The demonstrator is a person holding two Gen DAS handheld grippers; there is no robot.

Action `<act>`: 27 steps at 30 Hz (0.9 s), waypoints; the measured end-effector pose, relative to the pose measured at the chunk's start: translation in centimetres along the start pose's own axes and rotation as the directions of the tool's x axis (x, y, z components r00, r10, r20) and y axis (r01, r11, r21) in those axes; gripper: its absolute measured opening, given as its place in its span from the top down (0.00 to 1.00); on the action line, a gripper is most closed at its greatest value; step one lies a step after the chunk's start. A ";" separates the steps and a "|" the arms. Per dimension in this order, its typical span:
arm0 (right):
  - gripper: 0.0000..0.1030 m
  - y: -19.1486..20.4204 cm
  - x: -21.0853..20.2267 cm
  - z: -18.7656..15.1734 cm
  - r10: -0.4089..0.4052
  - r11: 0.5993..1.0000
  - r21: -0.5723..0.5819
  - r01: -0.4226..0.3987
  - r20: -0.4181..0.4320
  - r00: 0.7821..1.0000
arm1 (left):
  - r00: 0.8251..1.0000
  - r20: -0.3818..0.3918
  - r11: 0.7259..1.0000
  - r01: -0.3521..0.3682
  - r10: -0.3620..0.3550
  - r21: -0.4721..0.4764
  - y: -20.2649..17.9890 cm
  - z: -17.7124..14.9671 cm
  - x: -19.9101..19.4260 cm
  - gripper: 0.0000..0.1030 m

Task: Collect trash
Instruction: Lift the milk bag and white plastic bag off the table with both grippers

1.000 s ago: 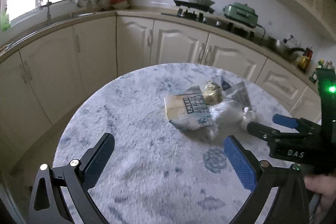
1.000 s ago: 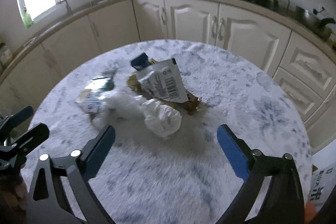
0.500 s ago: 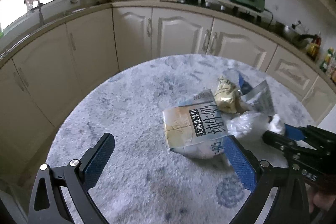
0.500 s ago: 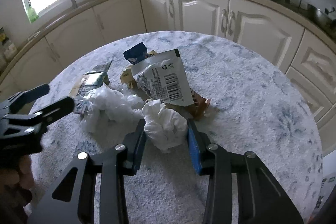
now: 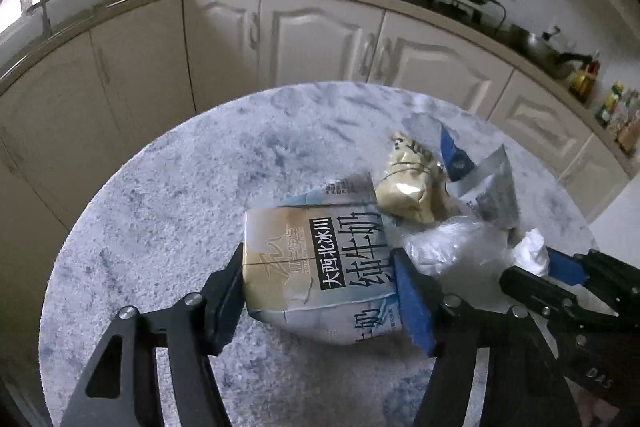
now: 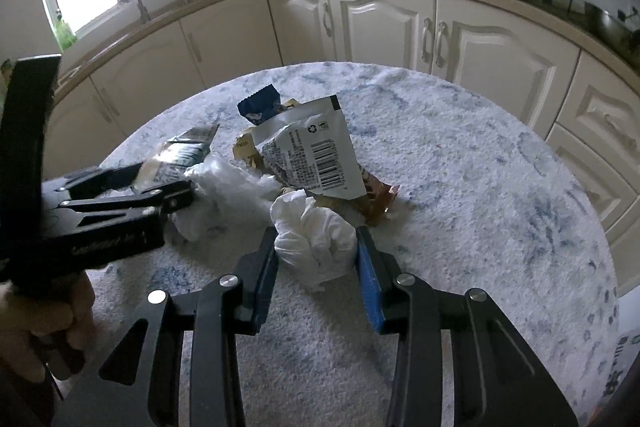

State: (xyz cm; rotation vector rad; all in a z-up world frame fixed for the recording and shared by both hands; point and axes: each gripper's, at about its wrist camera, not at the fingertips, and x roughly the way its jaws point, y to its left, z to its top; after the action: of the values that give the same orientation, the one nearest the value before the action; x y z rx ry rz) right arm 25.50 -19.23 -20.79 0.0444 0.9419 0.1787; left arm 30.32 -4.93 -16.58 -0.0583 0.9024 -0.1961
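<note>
The left gripper [image 5: 320,291] has closed onto the milk carton [image 5: 316,259]; beside the carton, the right gripper [image 6: 316,259] clamps the crumpled tissue [image 6: 316,243].

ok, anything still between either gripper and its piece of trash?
Nothing visible. Left gripper is clamped on the flattened blue-and-tan milk carton; right gripper is clamped on the crumpled white tissue.

Glossy printed milk carton [image 5: 320,259] on rough, fuzzy cloth table cover [image 5: 168,211]
</note>
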 end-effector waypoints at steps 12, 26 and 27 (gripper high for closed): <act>0.63 0.4 -3.3 -1.4 0.020 1.000 0.014 -0.020 0.031 0.999 | 0.999 0.047 1.000 -0.006 0.007 -0.024 1.2 -3.8 -2.6 0.49; 0.63 0.1 -10.0 -4.9 0.016 0.998 0.061 -0.023 0.111 0.994 | 0.987 0.163 1.000 0.003 -0.002 -0.003 -1.3 -9.3 -13.3 0.49; 0.63 0.0 -10.5 -5.0 0.015 0.998 0.065 -0.023 0.119 0.993 | 0.984 0.177 1.000 0.000 -0.001 0.001 -1.8 -9.6 -14.1 0.49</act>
State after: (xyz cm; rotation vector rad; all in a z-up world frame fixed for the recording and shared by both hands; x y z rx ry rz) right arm 15.45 -21.25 -15.30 0.1243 0.8288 0.1607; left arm 14.07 -3.64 -11.40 -0.0742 0.7249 -0.1887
